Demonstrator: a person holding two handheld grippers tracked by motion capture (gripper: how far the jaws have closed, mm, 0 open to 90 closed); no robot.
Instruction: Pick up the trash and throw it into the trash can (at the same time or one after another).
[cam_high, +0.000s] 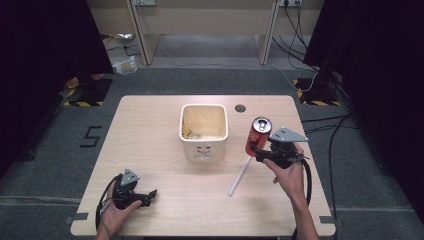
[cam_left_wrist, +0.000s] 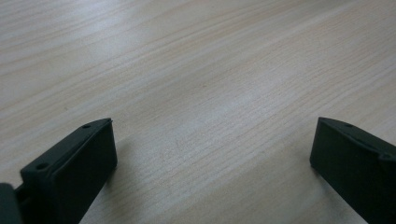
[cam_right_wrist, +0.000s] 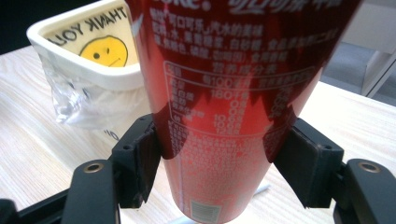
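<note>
The right claw (cam_high: 261, 152) is clamping a red soda can (cam_high: 258, 136) low on its body, holding it lifted above the right side of the worktop (cam_high: 165, 210), just right of the white square bin (cam_high: 204, 135). In the right gripper view the two black jaws are pressing against the can (cam_right_wrist: 224, 116) on either side, near its bottom end, with the bin (cam_right_wrist: 84, 60) sitting beyond and to the left. The left claw (cam_high: 148, 196) is resting wide open at the near left of the worktop, with nothing between its jaws; the left gripper view is showing bare wood (cam_left_wrist: 196, 84) between them.

The work in hand is probably dropping the can into the bin. The grip is sitting low on a smooth, rounded wall, so most of the can is standing above the pads; a quick swing leftward could be tipping it over or letting it slide out. Squeezing harder could be denting the thin metal instead. The can could also be clipping the bin's rim if carried across too low, nudging the light container. A white straw-like stick (cam_high: 239, 176) is lying on the worktop below the can.
</note>
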